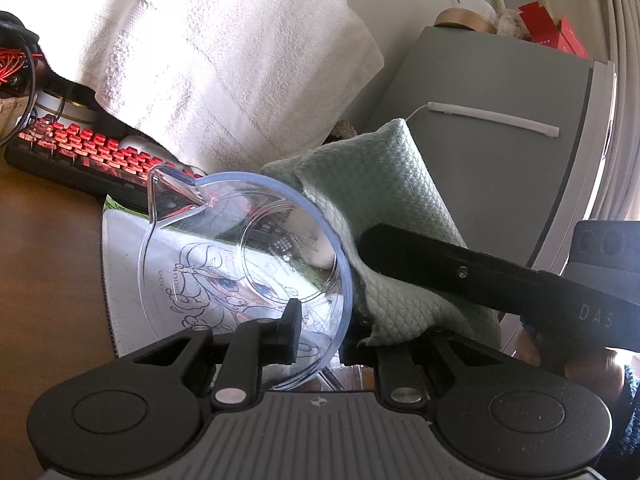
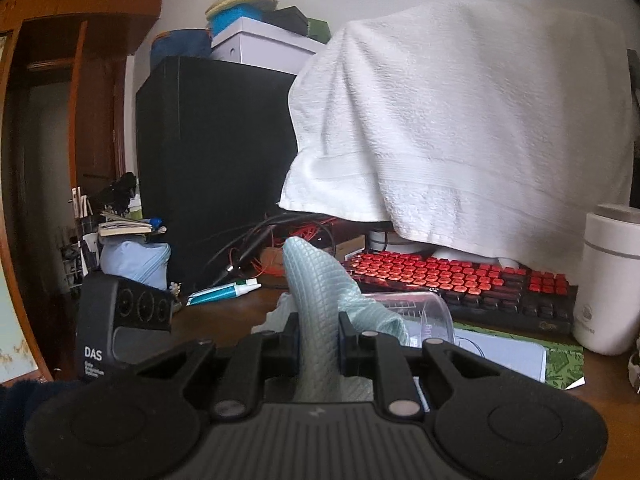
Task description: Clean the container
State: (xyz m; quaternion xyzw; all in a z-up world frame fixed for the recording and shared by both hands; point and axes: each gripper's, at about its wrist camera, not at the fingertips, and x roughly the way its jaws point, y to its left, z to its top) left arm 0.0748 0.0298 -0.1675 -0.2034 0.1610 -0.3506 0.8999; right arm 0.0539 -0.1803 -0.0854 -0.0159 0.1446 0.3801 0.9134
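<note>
While the left gripper point(image 1: 320, 332) pinches the clear measuring jug point(image 1: 244, 264) by its rim, tipped with its mouth toward the camera, the right gripper point(image 2: 318, 344) clamps a green cloth point(image 2: 320, 280) just beside that rim.

Glossy clear plastic container point(image 1: 248, 264), matt quilted green cloth point(image 1: 384, 208), fluffy white towel point(image 2: 472, 120).

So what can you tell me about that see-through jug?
The clear plastic measuring jug has a pouring spout, a blue-tinted rim and printed measuring marks. It looks empty and lies tipped sideways, mouth toward the left camera. The left hand-held gripper grips its wall, and the green cloth rests against its rim.
</note>
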